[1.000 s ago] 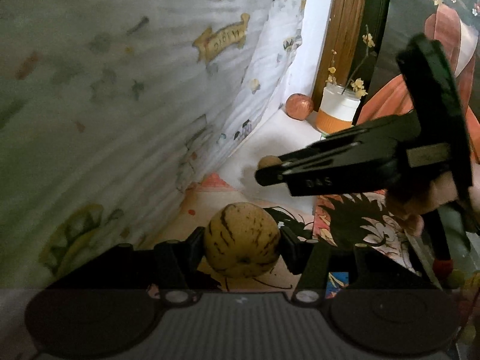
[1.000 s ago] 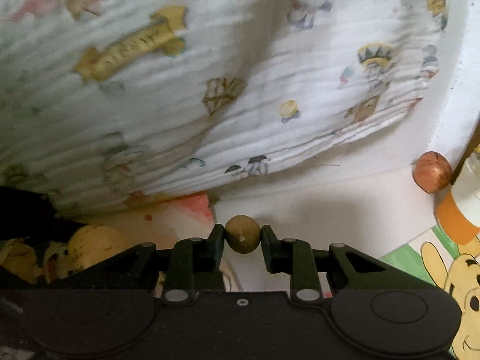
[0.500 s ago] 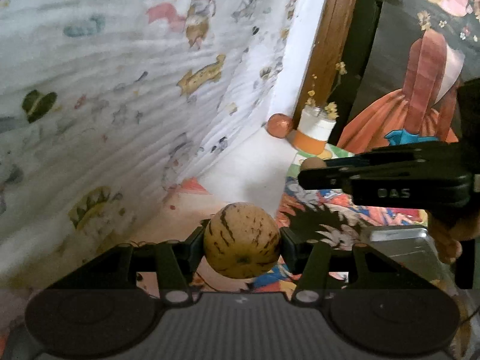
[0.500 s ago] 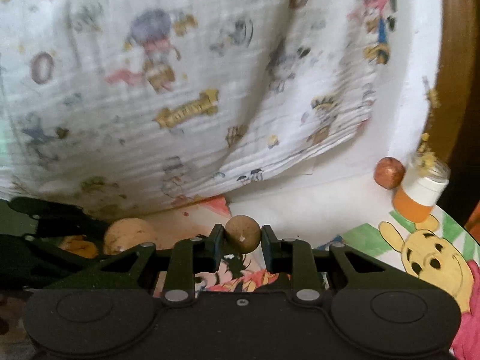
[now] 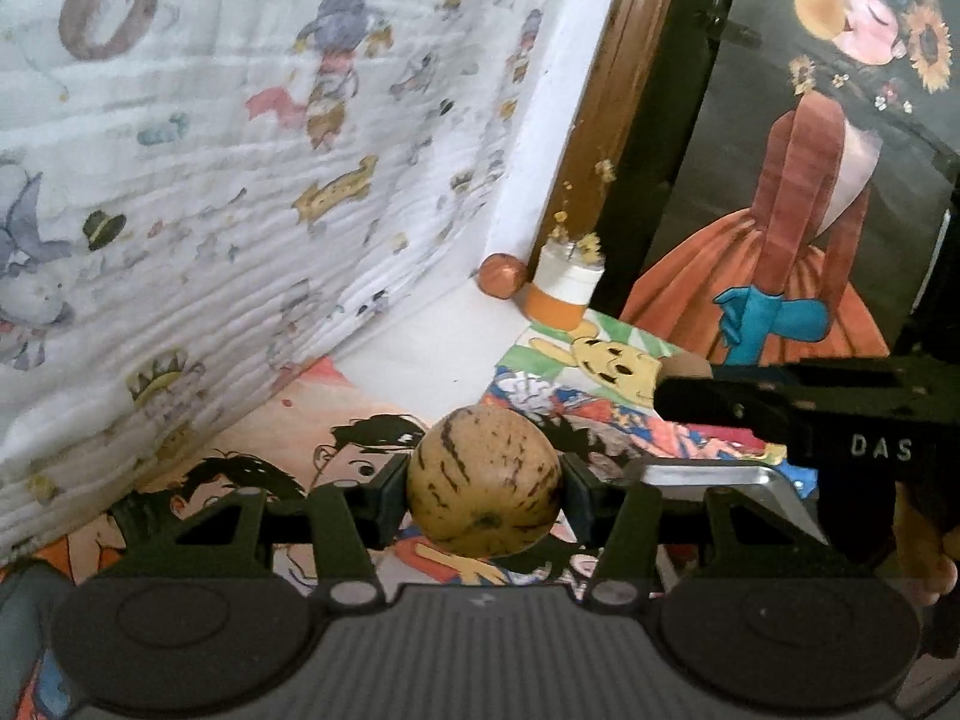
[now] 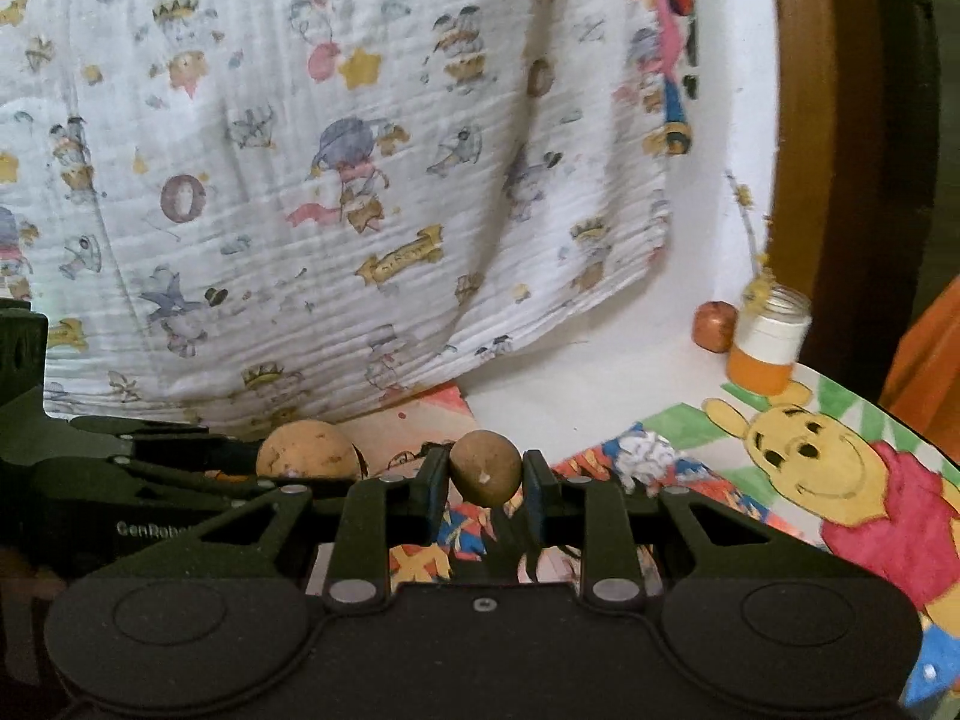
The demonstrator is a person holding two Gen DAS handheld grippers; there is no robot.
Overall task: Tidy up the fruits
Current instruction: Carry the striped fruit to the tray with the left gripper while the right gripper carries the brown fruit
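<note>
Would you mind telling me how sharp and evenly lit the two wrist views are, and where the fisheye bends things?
Left wrist view: the striped yellow fruit is sharp, the wooden frame bows, corners go black, and the lower foreground is dim. Right wrist view: the small brown fruit is crisp, the orange-and-white jar at the far right looks smeared, and the printed cloth is bright.

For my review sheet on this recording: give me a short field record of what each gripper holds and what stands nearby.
left gripper: shut on yellow striped fruit
right gripper: shut on small brown fruit
surface: cartoon-print mat
tray: metal tray beside the left gripper, contents not visible
back corner: reddish fruit next to orange-and-white jar
backdrop: printed white cloth
</note>
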